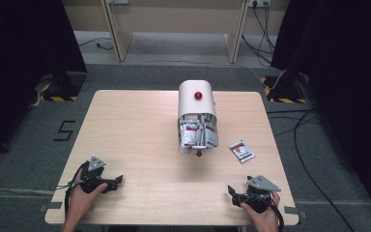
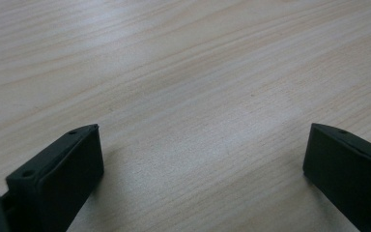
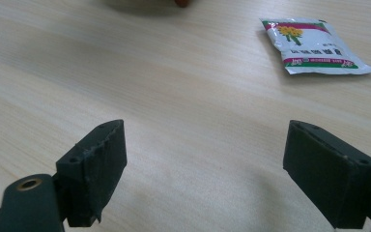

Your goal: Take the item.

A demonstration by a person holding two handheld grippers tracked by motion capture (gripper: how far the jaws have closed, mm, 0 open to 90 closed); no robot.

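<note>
A white round-topped container (image 1: 193, 99) with a red knob (image 1: 198, 95) lies at the middle of the wooden table (image 1: 135, 130), its open end packed with several sachets (image 1: 197, 135). A small red knob (image 1: 199, 153) sits just in front of that opening. One loose white sachet (image 1: 242, 151) (image 3: 314, 46) lies to the container's right. My left gripper (image 1: 118, 180) (image 2: 203, 140) rests at the front left, open, with bare wood between its jaws. My right gripper (image 1: 232, 191) (image 3: 205, 140) rests at the front right, open and holding nothing, with the loose sachet well ahead of it.
Grey floor surrounds the table, with cables (image 1: 299, 125) trailing on the right. A pale wooden frame (image 1: 174, 24) stands beyond the far edge. Dark curtains (image 1: 24, 43) hang on both sides.
</note>
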